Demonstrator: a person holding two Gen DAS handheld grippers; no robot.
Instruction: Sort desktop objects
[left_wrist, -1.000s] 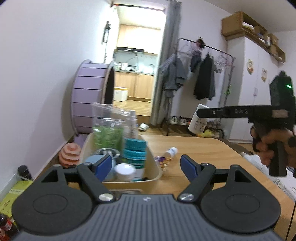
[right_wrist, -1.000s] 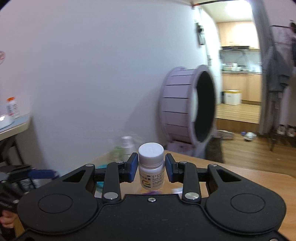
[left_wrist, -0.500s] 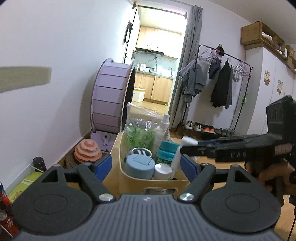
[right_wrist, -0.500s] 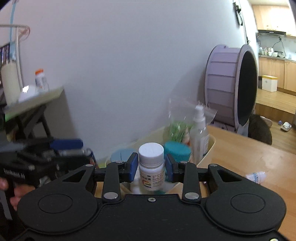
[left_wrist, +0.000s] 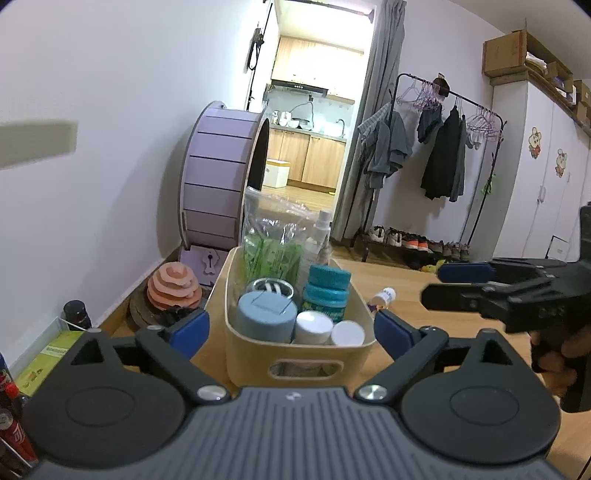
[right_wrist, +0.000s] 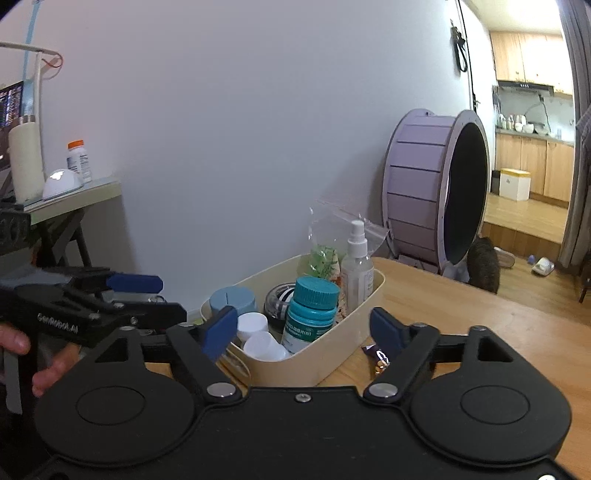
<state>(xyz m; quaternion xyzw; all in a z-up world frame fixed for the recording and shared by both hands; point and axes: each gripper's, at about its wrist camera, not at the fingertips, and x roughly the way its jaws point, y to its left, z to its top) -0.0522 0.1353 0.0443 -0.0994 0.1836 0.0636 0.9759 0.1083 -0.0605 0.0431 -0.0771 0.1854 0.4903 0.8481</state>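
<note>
Left wrist view looks straight down the cream bin (left_wrist: 236, 347), which sits low in the centre of the frame on the wooden desk (left_wrist: 413, 291). The left gripper (left_wrist: 291, 328) has its blue pads spread wide to either side of the bin's near end and grips nothing; the spread suits steadying or straddling the bin rather than picking. At the right edge the right gripper (left_wrist: 448, 284) hangs beside the bin, its fingers parted and bare.

Packed upright inside, presumably so everything fits, are a blue-grey round container (left_wrist: 267, 317), a teal-capped bottle (left_wrist: 327, 291), two white-capped bottles (left_wrist: 314, 326) at the near end, a clear spray bottle (left_wrist: 319, 240) and a bag of green items (left_wrist: 273, 251) at the far end. The right wrist view shows the same bin (right_wrist: 332, 350) at lower centre, with the right gripper (right_wrist: 303, 328) released just in front of it.

Two things lie outside the bin: a small white bottle (left_wrist: 384, 295) on its side right of the bin, and a purple wrapped piece (right_wrist: 376, 356) by the bin's wall. By my reading, the sorting is far along, with these loose pieces left.
</note>
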